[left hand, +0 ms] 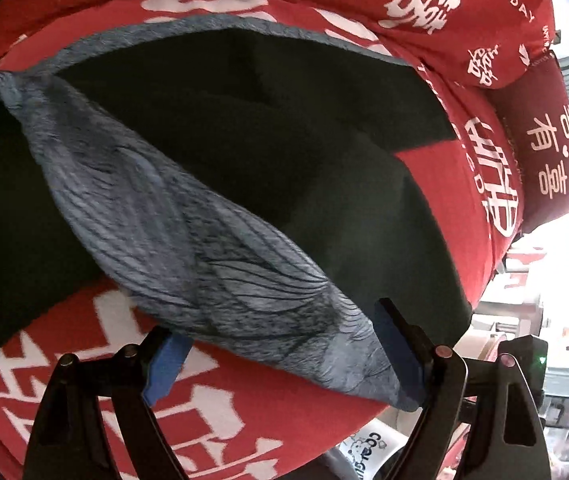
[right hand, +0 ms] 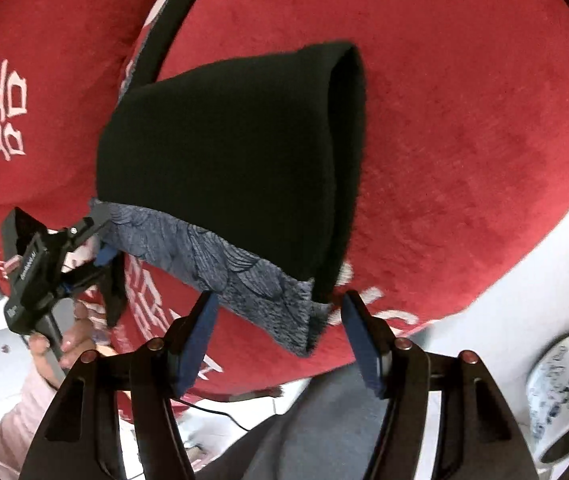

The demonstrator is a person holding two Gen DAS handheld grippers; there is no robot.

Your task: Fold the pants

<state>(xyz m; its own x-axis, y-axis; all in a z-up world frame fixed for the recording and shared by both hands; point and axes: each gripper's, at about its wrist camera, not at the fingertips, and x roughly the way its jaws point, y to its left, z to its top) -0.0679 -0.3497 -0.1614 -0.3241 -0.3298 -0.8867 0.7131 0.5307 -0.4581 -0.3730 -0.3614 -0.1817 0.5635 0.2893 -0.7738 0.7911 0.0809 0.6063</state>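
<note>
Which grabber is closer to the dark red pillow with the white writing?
Left. The left gripper faces the pillow up the bed; the right gripper doesn't see it.

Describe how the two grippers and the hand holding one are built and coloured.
Both the left gripper and right gripper have glossy black angular fingers with blue pads and reddish round pivot pins. The person's hand is bare, with a pale pink sleeve.
</note>
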